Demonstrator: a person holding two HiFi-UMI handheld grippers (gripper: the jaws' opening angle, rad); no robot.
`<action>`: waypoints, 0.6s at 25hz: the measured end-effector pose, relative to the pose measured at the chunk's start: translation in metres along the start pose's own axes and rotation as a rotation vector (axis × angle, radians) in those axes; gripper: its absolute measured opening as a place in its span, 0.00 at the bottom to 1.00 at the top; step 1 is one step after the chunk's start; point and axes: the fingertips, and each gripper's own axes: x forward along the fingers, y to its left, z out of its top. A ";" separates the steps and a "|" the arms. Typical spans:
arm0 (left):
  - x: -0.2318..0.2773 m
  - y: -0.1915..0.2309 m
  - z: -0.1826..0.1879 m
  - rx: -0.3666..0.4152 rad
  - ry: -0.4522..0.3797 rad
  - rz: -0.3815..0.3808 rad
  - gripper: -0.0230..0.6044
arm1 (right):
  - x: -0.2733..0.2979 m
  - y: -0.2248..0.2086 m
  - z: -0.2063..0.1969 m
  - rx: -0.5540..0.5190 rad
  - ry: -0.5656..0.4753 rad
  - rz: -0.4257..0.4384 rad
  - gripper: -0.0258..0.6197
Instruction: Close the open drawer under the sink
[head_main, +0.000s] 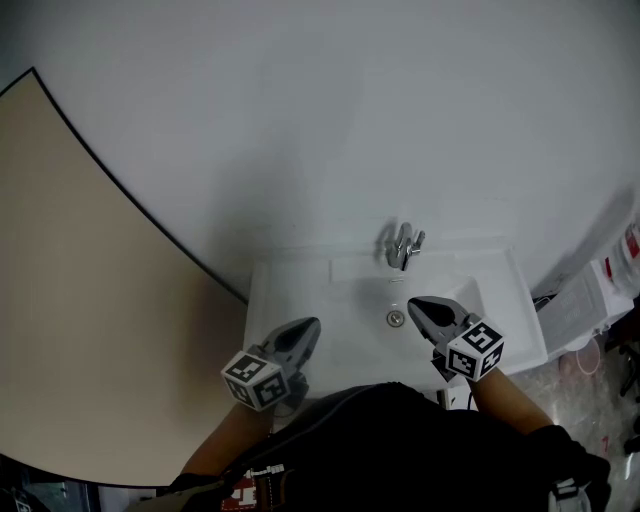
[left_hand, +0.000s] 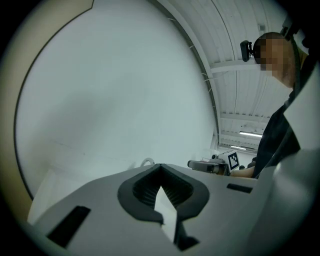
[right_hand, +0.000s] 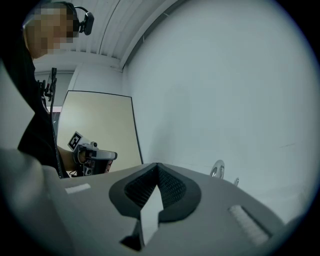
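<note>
- Dark-clothed torso (head_main: 400, 450) fills the bottom edge, cut off by the frame.
- Left tool (head_main: 308, 328) is clenched on nothing, over the white sink (head_main: 290, 285) near its left rim.
- Right tool (head_main: 418, 304) is clenched and empty, just beside the drain (head_main: 396, 318), below the faucet (head_main: 403, 245).
- Drawer: hidden beneath basin and torso in every view.

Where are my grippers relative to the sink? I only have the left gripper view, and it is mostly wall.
Observer: In the head view, both are over the white sink. The left gripper is over its left part and the right gripper is by the drain.
Operator: Is the right one holding anything?
Observer: No. The right gripper view shows its jaws shut with nothing between them.
Operator: Can you see the drawer?
Observer: No view shows it. In the head view the person's dark torso covers everything below the sink's front edge.
</note>
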 end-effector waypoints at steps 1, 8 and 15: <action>0.000 0.008 0.005 0.003 0.005 -0.019 0.02 | 0.007 0.001 0.002 0.004 -0.003 -0.017 0.03; 0.001 0.053 0.037 0.010 0.023 -0.150 0.02 | 0.043 0.010 0.015 0.030 -0.014 -0.149 0.03; 0.015 0.075 0.026 -0.032 0.097 -0.271 0.02 | 0.052 0.003 0.009 0.100 -0.020 -0.267 0.03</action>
